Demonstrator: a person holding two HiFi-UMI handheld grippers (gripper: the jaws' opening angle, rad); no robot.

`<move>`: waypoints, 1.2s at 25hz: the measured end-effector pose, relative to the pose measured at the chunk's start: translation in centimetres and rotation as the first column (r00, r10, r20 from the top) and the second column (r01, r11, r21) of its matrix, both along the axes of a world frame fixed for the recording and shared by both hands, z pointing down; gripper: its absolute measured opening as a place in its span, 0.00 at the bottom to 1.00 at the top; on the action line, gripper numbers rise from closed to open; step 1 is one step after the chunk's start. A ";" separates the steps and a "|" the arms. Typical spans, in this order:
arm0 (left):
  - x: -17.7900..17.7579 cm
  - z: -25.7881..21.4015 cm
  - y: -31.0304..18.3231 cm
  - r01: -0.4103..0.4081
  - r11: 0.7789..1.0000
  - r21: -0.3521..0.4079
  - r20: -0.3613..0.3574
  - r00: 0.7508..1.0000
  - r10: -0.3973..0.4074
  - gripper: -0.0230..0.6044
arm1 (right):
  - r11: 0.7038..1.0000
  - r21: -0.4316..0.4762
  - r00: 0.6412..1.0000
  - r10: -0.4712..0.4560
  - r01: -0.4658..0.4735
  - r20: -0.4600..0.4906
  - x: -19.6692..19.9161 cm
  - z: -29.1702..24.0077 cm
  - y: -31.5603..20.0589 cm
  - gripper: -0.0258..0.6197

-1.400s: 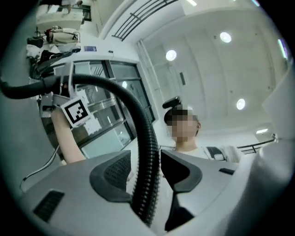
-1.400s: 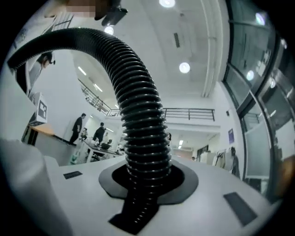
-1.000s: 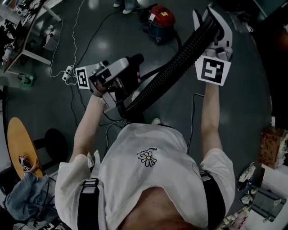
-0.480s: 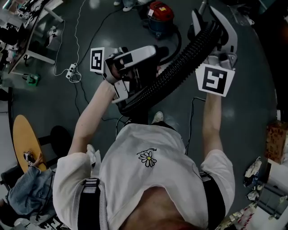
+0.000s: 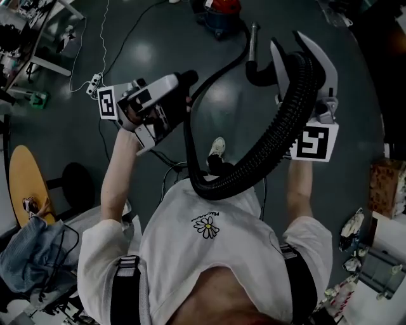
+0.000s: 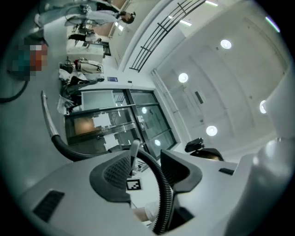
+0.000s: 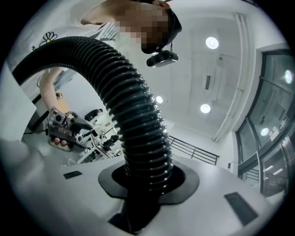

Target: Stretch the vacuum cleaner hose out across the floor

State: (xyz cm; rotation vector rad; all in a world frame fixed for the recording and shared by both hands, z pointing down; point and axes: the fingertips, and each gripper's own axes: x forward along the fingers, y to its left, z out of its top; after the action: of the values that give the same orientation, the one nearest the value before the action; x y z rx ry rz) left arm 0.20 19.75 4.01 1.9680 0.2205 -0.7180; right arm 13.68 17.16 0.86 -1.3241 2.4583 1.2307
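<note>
— What is the room like?
— A big hall. The floor (image 5: 355,133) is dark and glossy and catches the lamps. Above it is a white ceiling (image 6: 230,87) with round lights (image 7: 212,43), and there are glass walls (image 6: 115,115). A cluttered table (image 5: 32,47) stands at the far left of the head view, with a power strip (image 5: 95,81) on the floor near it.
— And the hose?
— The hose (image 5: 279,133) is held up in front of the person and makes a U. One arm runs from the right claw (image 5: 288,44) back toward the person and bends in front of the white shirt (image 5: 209,241). The other arm heads away again past the left claw (image 5: 185,81) toward the red vacuum cleaner (image 5: 219,11) at the top edge. Both arms point away from the person, roughly side by side.
— Its end?
— It hooks over just beyond the right claw, and a metal tube (image 5: 253,35) points on toward the vacuum cleaner.
— The grips?
— The right claw pinches the ribbed hose, which fills its gap. The left claw is spread. The hose shows in the gap along one jaw, with background visible between it and the other.
</note>
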 end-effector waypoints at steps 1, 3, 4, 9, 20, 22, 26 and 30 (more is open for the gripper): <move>-0.2 1.0 1.3 0.029 0.999 -0.021 0.033 0.999 -0.028 0.33 | 1.000 -0.005 1.000 -0.016 0.016 -0.015 -1.2 -0.4 2.0 0.24; 0.7 3.7 4.5 0.051 0.995 -0.087 0.091 0.995 -0.043 0.34 | 0.999 -0.016 0.998 -0.048 0.048 -0.049 -3.6 -1.3 6.1 0.24; 1.7 5.5 6.2 0.041 0.990 -0.137 0.112 0.993 -0.026 0.34 | 0.998 -0.019 0.996 -0.065 0.064 -0.067 -4.7 -1.6 8.2 0.24; 8.1 13.2 13.0 -0.126 0.862 -0.491 -0.054 0.992 0.114 0.44 | 0.986 -0.009 0.972 -0.164 0.165 -0.167 -7.3 0.3 17.5 0.24; 15.1 14.0 17.6 -0.100 0.712 -0.695 -0.206 0.976 -0.065 0.49 | 0.936 -0.044 0.881 -0.343 0.348 -0.325 -8.8 3.6 30.9 0.24; 17.0 15.3 16.6 -0.048 0.713 -0.700 -0.106 0.994 -0.038 0.49 | 0.929 -0.046 0.863 -0.358 0.366 -0.357 -8.9 4.1 33.1 0.24; 18.5 15.4 15.2 0.055 0.841 -0.538 0.116 0.993 0.009 0.48 | 0.945 0.010 0.840 -0.286 0.327 -0.461 -7.5 5.5 35.4 0.24; 16.7 13.1 13.0 0.190 0.940 -0.282 0.311 0.945 -0.098 0.39 | 0.941 0.202 0.818 -0.114 0.270 -0.563 -4.9 8.3 36.3 0.24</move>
State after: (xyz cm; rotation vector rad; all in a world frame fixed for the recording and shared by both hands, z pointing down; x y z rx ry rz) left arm 16.91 32.78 17.09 1.7711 -0.2107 -0.5078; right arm 8.75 53.42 9.17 -0.6867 2.5294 2.0250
